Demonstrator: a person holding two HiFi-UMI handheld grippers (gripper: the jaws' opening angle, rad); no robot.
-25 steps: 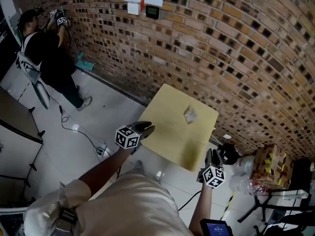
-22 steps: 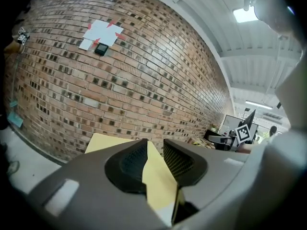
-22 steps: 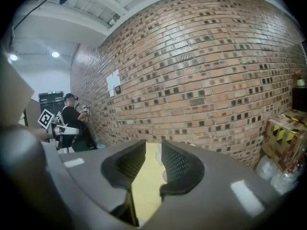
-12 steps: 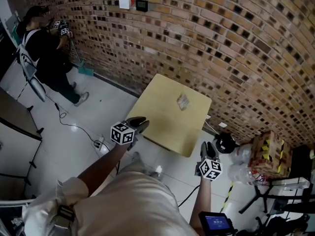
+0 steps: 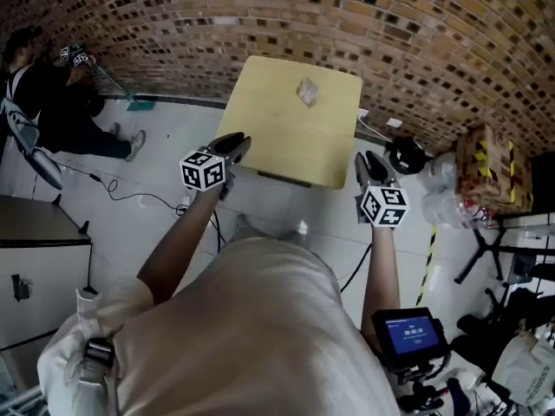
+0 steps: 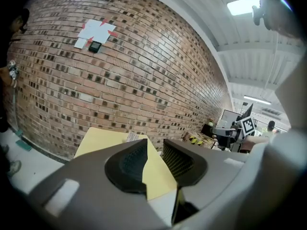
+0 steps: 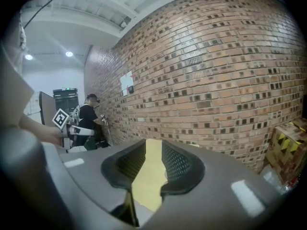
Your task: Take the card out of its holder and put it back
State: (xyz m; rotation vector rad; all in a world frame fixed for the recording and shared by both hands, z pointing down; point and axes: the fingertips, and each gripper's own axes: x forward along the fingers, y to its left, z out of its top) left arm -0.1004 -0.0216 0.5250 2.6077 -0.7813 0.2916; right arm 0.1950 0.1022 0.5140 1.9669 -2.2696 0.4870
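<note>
A small clear card holder (image 5: 307, 91) with a pale card in it lies on the far half of the yellow table (image 5: 277, 137). In the left gripper view the card holder (image 6: 132, 137) shows as a small pale slip on the table (image 6: 98, 139). My left gripper (image 5: 234, 144) hovers at the table's near left corner, open with nothing between its jaws (image 6: 154, 150). My right gripper (image 5: 369, 165) is off the table's near right corner, open and empty (image 7: 153, 153). Both point toward the brick wall, well short of the holder.
A brick wall (image 5: 347, 16) runs behind the table. A person (image 5: 39, 102) crouches at the far left by the wall. To the right are a black round object (image 5: 406, 154), a taped cardboard box (image 5: 486, 167) and stands. Cables (image 5: 130, 199) lie on the floor; a grey cabinet (image 5: 39, 232) stands left.
The head view has tipped down, so the table now sits higher in the picture. Both grippers have moved up to the table's near corners. Their jaws stand as before.
</note>
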